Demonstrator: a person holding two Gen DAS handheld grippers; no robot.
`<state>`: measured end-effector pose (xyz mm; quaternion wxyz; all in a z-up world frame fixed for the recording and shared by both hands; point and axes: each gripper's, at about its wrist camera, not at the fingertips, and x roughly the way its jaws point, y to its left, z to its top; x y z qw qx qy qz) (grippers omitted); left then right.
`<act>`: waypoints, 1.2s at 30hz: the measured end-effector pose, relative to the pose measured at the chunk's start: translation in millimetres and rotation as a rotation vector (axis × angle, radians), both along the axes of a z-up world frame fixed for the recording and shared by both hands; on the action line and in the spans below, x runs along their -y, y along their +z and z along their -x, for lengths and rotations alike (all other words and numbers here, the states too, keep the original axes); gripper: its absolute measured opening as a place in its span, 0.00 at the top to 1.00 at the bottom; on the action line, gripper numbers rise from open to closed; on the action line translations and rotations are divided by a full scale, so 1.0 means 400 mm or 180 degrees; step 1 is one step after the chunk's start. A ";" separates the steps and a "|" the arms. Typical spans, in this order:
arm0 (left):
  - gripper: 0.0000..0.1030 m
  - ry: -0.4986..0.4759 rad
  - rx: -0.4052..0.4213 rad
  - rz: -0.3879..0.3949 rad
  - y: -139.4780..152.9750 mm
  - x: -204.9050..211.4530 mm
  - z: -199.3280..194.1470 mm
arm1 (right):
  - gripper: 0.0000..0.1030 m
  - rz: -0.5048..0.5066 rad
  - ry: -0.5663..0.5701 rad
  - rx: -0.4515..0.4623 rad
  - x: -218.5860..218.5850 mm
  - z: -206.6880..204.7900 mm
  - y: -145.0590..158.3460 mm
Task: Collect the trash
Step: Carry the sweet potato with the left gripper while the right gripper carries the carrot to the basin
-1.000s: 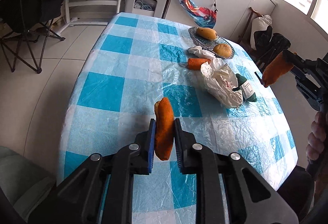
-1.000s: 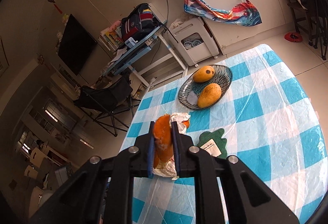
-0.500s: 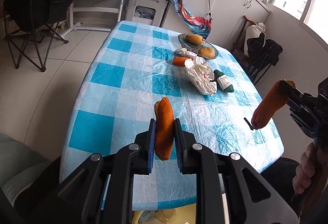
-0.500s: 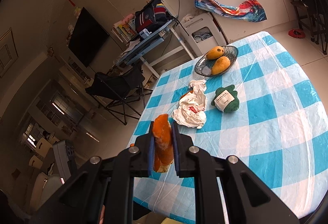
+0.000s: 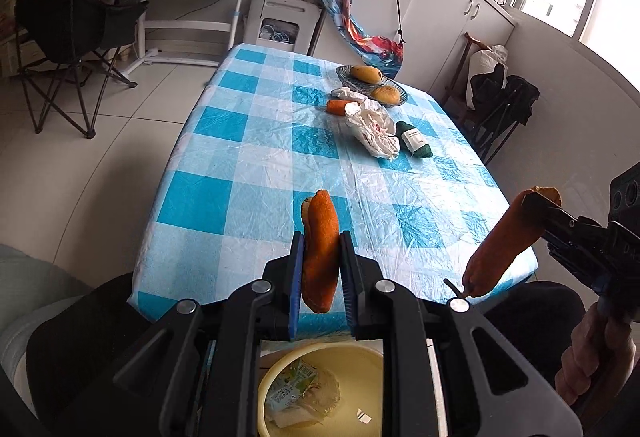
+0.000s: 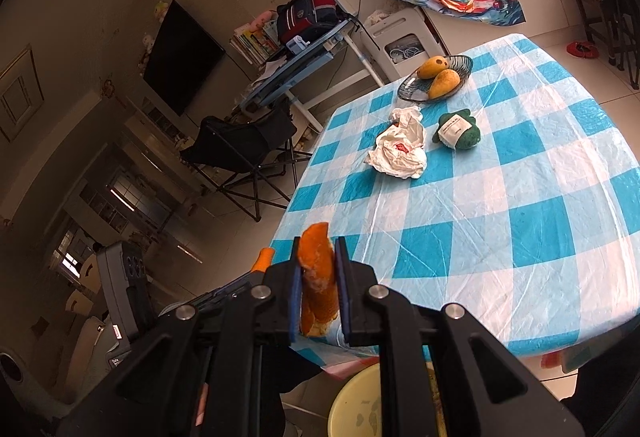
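Left hand-held gripper (image 5: pixel 320 273) clamping orange peel (image 5: pixel 320 253), above bin (image 5: pixel 320 389)

The white label (image 5: pixel 412 136) on the green bundle (image 5: pixel 420 149) is too small to read.

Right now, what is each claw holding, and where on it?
Left claw: orange peel, gripped near its lower half. Right claw: another orange peel strip, pinched mid-length.

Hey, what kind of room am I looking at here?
Most likely a lived-in home dining and living room: a table with a checked plastic cloth, a fruit bowl, a wall television and a folding chair.
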<state>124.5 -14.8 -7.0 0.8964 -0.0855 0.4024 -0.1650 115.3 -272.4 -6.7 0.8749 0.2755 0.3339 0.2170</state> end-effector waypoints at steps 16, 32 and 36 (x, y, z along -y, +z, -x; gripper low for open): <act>0.83 -0.0047 0.0054 -0.0042 -0.004 -0.022 0.138 | 0.85 0.0077 0.0129 -0.0391 -0.070 0.134 -0.108; 0.83 -0.0136 0.0046 -0.0122 -0.005 -0.009 0.224 | 0.85 0.0155 0.0178 -0.0438 -0.092 0.197 -0.125; 0.83 -0.0173 0.0019 -0.0151 -0.010 -0.003 0.238 | 0.84 0.0182 0.0185 -0.0470 -0.097 0.202 -0.129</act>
